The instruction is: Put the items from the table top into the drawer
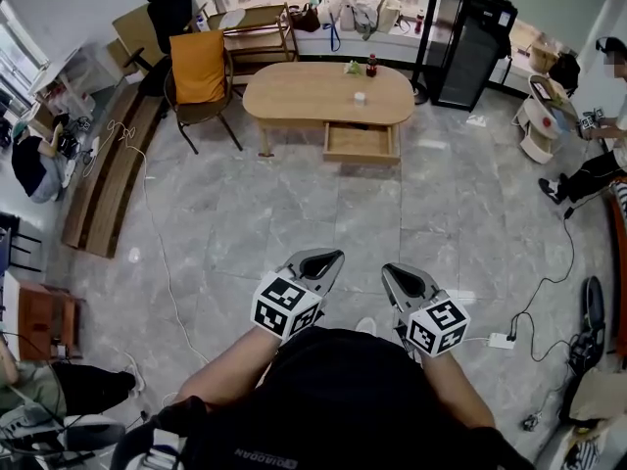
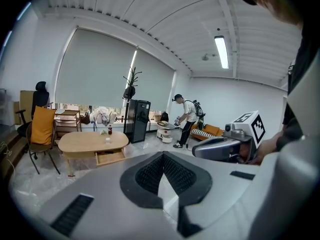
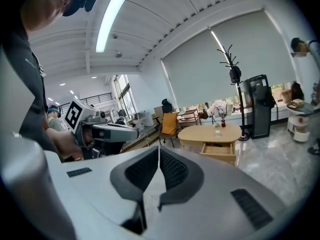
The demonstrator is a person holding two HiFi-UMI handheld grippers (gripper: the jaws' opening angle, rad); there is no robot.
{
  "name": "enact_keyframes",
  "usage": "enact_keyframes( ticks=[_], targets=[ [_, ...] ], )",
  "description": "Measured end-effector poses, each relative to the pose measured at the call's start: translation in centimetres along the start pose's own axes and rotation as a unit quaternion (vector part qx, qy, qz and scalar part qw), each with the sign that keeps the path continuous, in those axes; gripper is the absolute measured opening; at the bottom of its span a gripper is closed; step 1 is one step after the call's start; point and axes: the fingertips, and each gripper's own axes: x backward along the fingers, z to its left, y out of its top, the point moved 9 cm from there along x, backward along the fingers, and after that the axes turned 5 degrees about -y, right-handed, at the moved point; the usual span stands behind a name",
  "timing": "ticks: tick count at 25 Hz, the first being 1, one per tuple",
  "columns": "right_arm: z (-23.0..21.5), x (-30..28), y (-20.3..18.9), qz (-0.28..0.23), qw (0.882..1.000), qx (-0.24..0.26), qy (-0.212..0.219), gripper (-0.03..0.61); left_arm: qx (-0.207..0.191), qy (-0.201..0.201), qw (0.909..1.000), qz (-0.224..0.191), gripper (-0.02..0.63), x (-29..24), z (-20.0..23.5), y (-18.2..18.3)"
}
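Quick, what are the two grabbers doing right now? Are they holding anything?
Left gripper: closed, holding nothing.
Right gripper: closed, holding nothing.

Glossy grey tiled floor (image 1: 294, 213) — an orange-backed chair (image 1: 199, 67), a black cabinet (image 1: 472, 42), blinds (image 2: 100, 74) drawn across wide windows, strip light (image 2: 221, 51) lit.

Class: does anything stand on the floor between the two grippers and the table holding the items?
Nothing visible does. Only bare floor lies between the left gripper, the right gripper and the table. The chair stands beside the table's left end; the drawer is open at its front.
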Motion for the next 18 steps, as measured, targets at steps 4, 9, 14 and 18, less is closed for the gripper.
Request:
enact_keyframes(
  ticks=[4,9,14,18],
  targets=[
    [-2.8,2.0,0.2,0.004,1.0,0.008,0.009,0.005,0.005,0.011,0.9999,0.0,0.002,-2.5,-1.9,0.1],
    [-5.8,3.2,-0.5,0.014,1.0,0.006,0.017,0.006,0.005,0.028,0.9996,-0.001,0.002,-4.5,-3.7,0.5],
    [-7.8,2.9,-0.9,0.023,0.999,-0.015,0.025,0.005,0.016,0.041,0.9987,0.026,0.002,-5.6,-3.4,-0.1],
    [-9.2,0.8,-0.6,0.031,0.999,-0.018,0.028,0.006,0.034,0.049,0.9978,0.03,0.002,-6.9,-1.2,0.0]
  ],
)
